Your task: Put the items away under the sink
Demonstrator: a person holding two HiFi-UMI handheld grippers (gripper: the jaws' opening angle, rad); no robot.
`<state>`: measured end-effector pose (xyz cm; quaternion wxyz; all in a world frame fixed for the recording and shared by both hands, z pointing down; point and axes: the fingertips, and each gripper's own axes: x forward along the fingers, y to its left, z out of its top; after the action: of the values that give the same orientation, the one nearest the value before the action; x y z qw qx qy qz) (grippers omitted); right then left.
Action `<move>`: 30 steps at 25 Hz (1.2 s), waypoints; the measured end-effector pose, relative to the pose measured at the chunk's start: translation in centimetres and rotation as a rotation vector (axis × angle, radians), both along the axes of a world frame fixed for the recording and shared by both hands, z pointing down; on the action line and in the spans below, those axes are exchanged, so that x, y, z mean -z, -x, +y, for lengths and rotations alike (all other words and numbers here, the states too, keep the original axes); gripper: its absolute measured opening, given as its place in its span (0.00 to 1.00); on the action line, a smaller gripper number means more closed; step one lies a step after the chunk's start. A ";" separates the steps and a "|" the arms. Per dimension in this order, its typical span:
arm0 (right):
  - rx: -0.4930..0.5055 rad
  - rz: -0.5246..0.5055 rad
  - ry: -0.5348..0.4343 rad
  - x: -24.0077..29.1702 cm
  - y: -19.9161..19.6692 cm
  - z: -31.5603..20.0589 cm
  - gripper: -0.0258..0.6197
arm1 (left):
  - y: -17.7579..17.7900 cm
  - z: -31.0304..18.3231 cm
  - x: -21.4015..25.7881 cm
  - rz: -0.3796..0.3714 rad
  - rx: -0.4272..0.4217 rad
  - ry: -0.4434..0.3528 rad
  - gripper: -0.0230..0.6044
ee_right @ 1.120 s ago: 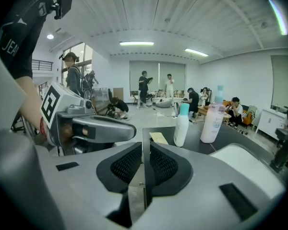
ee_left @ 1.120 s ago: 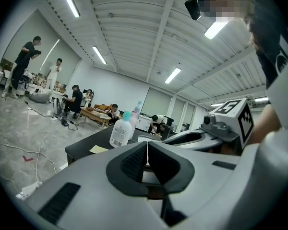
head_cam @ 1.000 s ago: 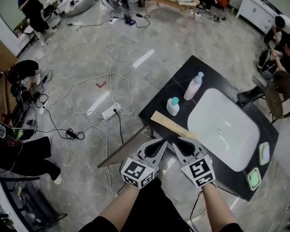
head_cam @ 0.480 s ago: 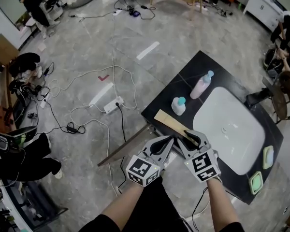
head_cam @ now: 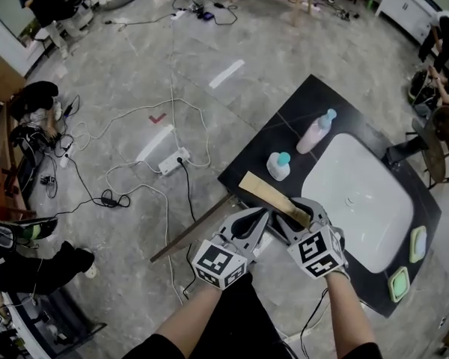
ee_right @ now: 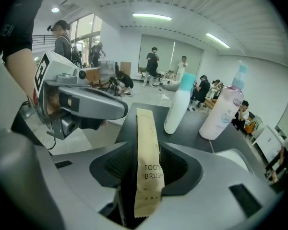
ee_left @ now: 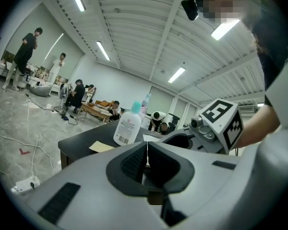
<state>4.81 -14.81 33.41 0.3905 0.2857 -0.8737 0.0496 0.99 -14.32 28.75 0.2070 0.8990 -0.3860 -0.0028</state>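
- My right gripper [head_cam: 298, 209] has just been opening its jaws. They now stand apart with the tan toothbrush packet [ee_right: 146, 143] between them, and the pads leave a gap on each side of it.
- The packet runs lengthwise along the jaws, its far end over the front corner of the black counter [head_cam: 337, 99], near the white sink [head_cam: 359, 200].
- My left gripper [head_cam: 260, 215] has its jaws closed together and holds nothing. It hangs just beside the right one, off the counter's edge.
- 2 bottles stand beyond the packet: a short white bottle [head_cam: 278, 167] with a teal cap and a taller pink bottle [head_cam: 314, 133].
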 end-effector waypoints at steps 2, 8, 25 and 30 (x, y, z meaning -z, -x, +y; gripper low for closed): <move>-0.010 0.013 0.009 -0.4 -0.4 -0.3 0.28 | 0.0 -0.5 -0.1 0.003 0.004 0.000 0.05; -0.043 0.011 0.052 -1.3 -1.2 0.3 0.28 | -0.5 1.4 -1.2 0.015 -0.003 0.020 0.05; -0.015 0.045 -0.054 0.0 -0.2 1.7 0.13 | 0.6 3.0 -2.6 0.016 0.039 0.036 0.05; -0.041 0.004 -0.068 1.3 0.9 3.7 0.13 | 1.5 4.5 -2.5 0.015 0.044 0.032 0.05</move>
<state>3.93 -11.08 32.11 0.3812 0.3168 -0.8681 0.0275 -0.46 -9.78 31.21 0.2239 0.8869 -0.4040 -0.0079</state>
